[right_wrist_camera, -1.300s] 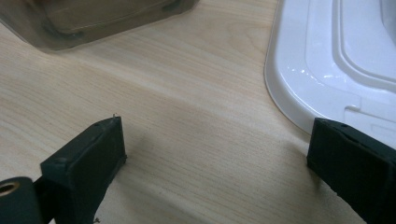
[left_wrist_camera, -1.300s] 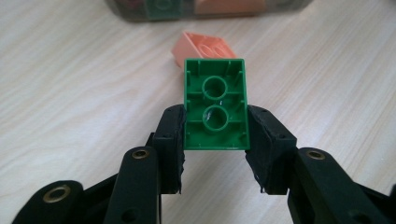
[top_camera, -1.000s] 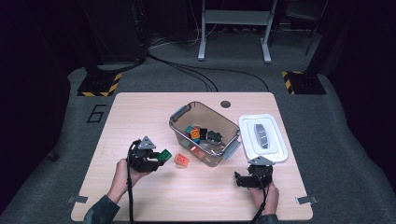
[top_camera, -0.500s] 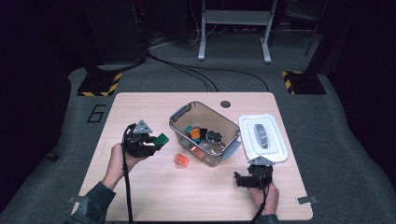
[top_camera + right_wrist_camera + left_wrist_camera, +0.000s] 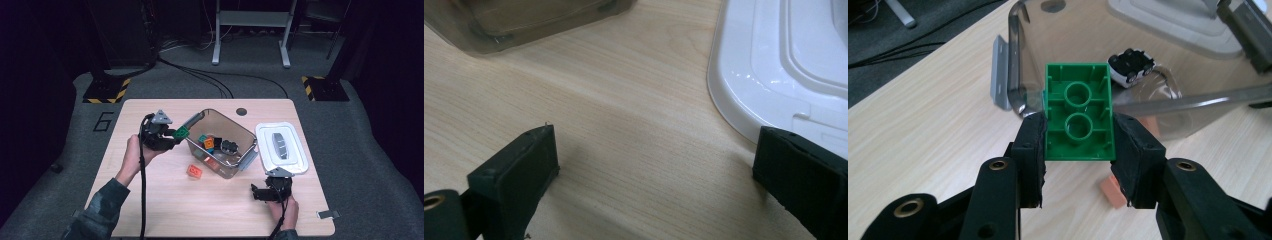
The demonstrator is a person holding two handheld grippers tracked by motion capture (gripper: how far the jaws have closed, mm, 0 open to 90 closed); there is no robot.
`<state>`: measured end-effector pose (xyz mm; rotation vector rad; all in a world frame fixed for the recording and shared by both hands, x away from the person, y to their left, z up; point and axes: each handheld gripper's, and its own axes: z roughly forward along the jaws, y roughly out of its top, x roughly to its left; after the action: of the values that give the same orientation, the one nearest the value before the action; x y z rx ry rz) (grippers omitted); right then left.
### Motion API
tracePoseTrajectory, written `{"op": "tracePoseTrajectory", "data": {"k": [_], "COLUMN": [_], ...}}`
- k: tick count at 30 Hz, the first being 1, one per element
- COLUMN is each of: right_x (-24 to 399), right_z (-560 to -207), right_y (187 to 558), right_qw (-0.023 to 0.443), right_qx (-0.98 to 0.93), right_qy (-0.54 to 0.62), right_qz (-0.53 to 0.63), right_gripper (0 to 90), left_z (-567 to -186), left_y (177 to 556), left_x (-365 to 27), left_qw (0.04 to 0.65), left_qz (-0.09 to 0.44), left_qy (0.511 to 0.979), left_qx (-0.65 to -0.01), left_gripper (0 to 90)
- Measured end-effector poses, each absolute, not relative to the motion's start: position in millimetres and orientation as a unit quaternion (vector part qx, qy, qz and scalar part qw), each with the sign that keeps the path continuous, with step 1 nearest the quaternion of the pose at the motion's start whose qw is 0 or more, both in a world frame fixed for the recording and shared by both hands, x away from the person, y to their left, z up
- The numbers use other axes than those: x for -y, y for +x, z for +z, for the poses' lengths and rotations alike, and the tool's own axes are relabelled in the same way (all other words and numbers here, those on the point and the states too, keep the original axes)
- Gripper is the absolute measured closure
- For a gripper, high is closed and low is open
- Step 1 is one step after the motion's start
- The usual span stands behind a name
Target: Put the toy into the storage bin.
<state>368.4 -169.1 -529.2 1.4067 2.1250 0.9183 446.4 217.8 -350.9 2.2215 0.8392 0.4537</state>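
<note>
My left gripper (image 5: pixel 172 136) (image 5: pixel 1078 145) is shut on a green brick (image 5: pixel 1078 117) (image 5: pixel 181 133), underside with two round tubes facing the camera. It hangs raised just left of the clear plastic bin (image 5: pixel 245 135) (image 5: pixel 1015 60), near the bin's left rim. Inside the bin lie several bricks and a small black-and-white toy car (image 5: pixel 1131 66) (image 5: pixel 229 146). An orange brick (image 5: pixel 194 171) (image 5: pixel 1113 192) lies on the table in front of the bin. My right gripper (image 5: pixel 257 193) (image 5: pixel 654 165) rests on the table near the front right, jaws wide apart and nothing between them.
A white bin lid (image 5: pixel 281 148) (image 5: pixel 784 65) lies flat to the right of the bin, just beyond my right gripper. The wooden table (image 5: pixel 165 210) has a round cable hole (image 5: pixel 242 111) at its back edge. Dark floor and cables surround it.
My left gripper has risen from the table and moved toward the bin's left rim with the green brick in it. The right gripper has kept still.
</note>
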Motion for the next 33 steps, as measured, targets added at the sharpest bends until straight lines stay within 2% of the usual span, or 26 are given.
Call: {"op": "tracePoseTrajectory", "data": {"k": [11,26,33], "right_x": [169,169,169], "right_z": [-529,-529,-529], "right_y": [368,368,368], "right_qw": [0.215,0.215,0.215], "right_qx": [-0.766,-0.767,-0.767], "right_qy": [0.507,0.507,0.506], "right_qz": [0.331,0.331,0.331], "right_gripper": [3.3,3.3,3.3], "left_z": [-345,-364,-367], "left_y": [471,494,496], "left_x": [-191,-160,-157], "left_qw": [0.339,0.298,0.284], "left_qz": [0.164,0.13,0.121], "left_qy": [0.871,0.888,0.895], "left_qx": [-0.316,-0.324,-0.323], "left_gripper": [58.8,58.7,58.7]}}
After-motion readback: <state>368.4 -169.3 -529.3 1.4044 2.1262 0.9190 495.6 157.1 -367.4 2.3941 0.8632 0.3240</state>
